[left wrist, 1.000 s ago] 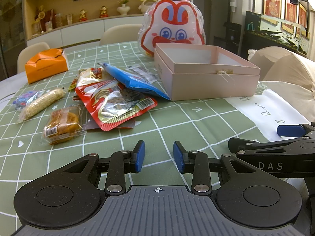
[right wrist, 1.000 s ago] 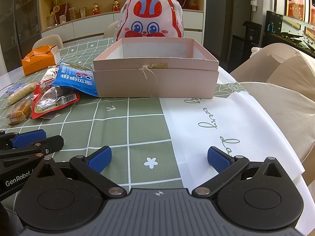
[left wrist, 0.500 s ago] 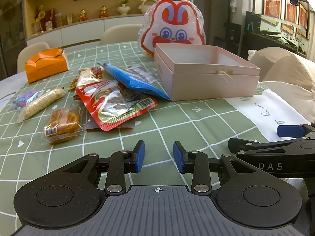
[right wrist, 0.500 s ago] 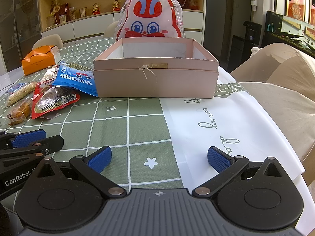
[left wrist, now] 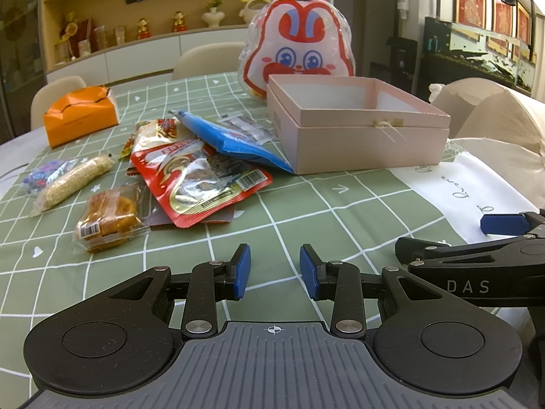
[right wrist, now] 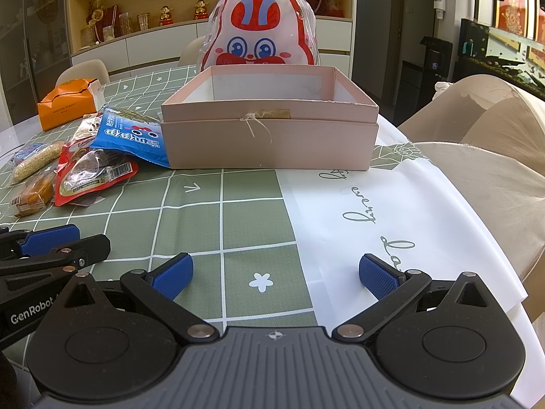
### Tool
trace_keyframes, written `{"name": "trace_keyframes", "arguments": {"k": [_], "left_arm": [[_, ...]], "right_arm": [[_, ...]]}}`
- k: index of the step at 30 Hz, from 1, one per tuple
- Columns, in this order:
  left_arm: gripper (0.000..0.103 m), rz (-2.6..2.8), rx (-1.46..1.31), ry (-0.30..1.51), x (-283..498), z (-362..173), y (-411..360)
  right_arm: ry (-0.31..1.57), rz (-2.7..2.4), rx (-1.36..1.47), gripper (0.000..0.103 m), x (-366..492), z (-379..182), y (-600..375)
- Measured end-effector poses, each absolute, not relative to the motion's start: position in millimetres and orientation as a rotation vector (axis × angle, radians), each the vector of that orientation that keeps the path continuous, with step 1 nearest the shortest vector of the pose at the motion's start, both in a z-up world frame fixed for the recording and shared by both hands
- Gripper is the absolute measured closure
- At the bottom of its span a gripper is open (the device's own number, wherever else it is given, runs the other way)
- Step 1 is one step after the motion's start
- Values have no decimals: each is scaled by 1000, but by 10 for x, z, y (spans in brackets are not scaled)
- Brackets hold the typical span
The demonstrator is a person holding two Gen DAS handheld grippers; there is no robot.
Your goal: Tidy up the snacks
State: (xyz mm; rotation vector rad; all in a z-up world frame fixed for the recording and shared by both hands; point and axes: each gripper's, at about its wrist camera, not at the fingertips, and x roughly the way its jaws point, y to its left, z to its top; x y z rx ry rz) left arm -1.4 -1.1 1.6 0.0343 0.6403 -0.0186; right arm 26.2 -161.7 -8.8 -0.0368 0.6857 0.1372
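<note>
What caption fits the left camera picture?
Empty left gripper waits before snack packets beside an open pink box.

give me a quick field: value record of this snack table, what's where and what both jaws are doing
surface: green checked tablecloth
box: pink box, lid off, nothing visible inside
behind box: rabbit-face bag
snack pile: left of the box; blue packet leans on the box and overlaps the red packet
other snacks: wrapped cake, sesame bar
far left: orange carton
left gripper: jaws narrowly apart, nothing between
right gripper: jaws wide, nothing between
</note>
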Motion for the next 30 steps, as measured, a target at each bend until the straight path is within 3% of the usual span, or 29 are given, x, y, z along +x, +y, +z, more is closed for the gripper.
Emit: {"name": "trace_keyframes", "arguments": {"k": [22, 27, 30], "left_arm": [[67, -31, 11, 639, -5, 8, 12], [67, -153, -93, 715, 109, 185, 178], [66, -193, -118, 664, 155, 532, 427]], "right_arm": [[692, 133, -35, 0, 251, -103, -1619], [870, 140, -46, 0, 363, 38, -1646], [944, 148, -63, 0, 437, 72, -1647]]}}
